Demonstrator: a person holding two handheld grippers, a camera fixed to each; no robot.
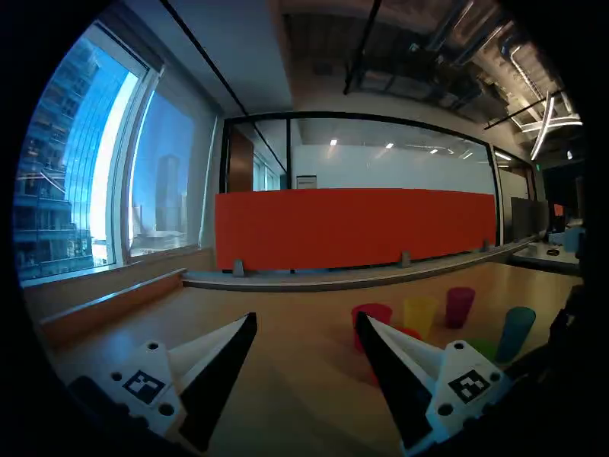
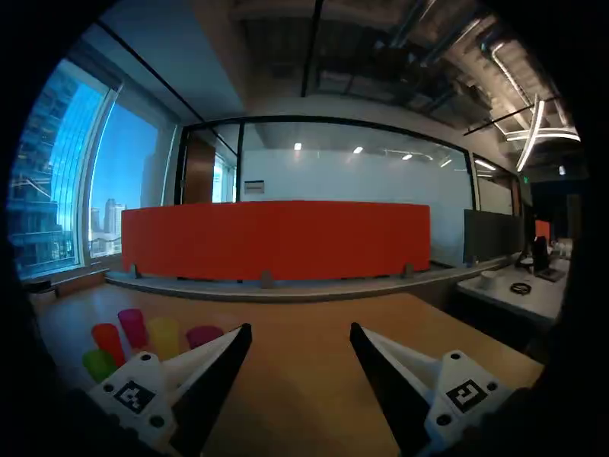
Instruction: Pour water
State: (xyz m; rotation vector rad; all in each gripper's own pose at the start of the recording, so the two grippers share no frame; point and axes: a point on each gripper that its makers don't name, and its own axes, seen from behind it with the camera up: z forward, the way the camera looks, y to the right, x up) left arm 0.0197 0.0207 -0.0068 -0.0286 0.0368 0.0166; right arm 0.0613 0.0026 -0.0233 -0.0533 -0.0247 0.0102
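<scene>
The left tongs (image 1: 304, 315) hang released and empty at bottom centre of the left gripper view, over a pale wooden bench (image 1: 304, 396). A cluster of coloured translucent plastic cups (image 1: 419, 314) stands upright at lower right. The right tongs (image 2: 299, 327), likewise released, sit bottom centre of the right gripper view, with the cups (image 2: 164, 335) at lower left.

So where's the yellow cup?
In the left gripper view, the yellow cup stands on the wooden table, right of centre, in a row between the red cup and the magenta cup.
</scene>
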